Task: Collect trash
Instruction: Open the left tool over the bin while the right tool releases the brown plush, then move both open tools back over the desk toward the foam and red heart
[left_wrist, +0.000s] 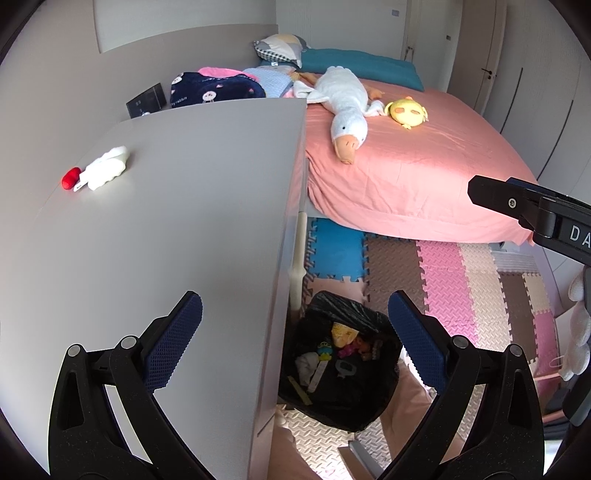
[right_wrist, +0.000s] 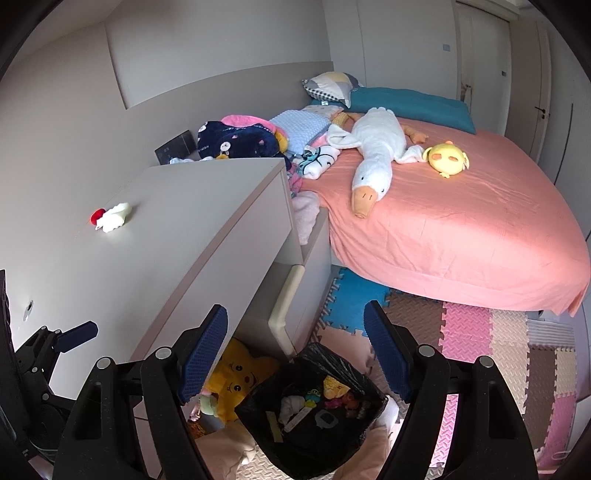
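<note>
A trash bin with a black bag (left_wrist: 341, 365) stands on the floor beside the grey cabinet and holds several scraps; it also shows in the right wrist view (right_wrist: 314, 410). A crumpled white tissue (left_wrist: 107, 168) and a small red piece (left_wrist: 71, 178) lie on the cabinet top (left_wrist: 184, 206), far left; they show in the right wrist view too, the tissue (right_wrist: 116, 217) next to the red piece (right_wrist: 98, 216). My left gripper (left_wrist: 295, 343) is open and empty, above the cabinet edge and the bin. My right gripper (right_wrist: 295, 350) is open and empty above the bin.
A bed with a pink sheet (left_wrist: 424, 177) holds a white goose plush (left_wrist: 345, 107), a yellow chick plush (left_wrist: 406, 110) and piled clothes (left_wrist: 214, 86). Foam puzzle mats (left_wrist: 461, 288) cover the floor. A yellow plush (right_wrist: 236, 380) lies under the cabinet by the bin.
</note>
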